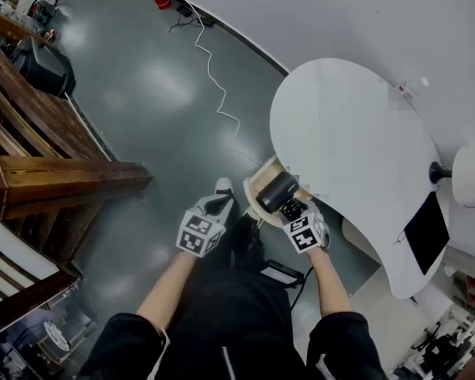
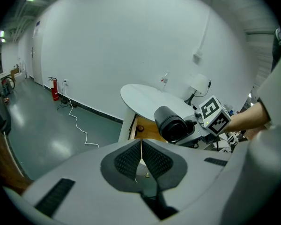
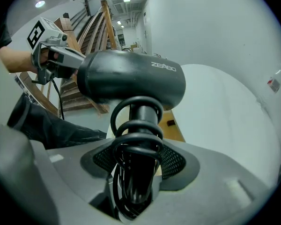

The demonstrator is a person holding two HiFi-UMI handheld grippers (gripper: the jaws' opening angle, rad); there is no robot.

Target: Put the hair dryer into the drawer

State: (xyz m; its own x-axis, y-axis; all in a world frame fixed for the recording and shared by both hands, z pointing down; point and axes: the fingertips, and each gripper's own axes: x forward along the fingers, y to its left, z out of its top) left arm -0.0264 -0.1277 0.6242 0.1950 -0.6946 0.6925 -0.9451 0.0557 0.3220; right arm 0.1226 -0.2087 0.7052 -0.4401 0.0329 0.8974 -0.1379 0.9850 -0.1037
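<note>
Hanging just above the open drawer (image 1: 263,171), centre of the head view: hair dryer (image 1: 279,190), handle and coiled cord pinched by the right gripper (image 3: 136,165), barrel lying crosswise to the jaws, one round end facing frame left. Matte black plastic body, glossy springy cord, bare wooden drawer under a smooth white rounded table (image 1: 348,125). Left gripper (image 2: 141,159) pressed together on nothing, lower left of the drawer; right plainly nearer.
</note>
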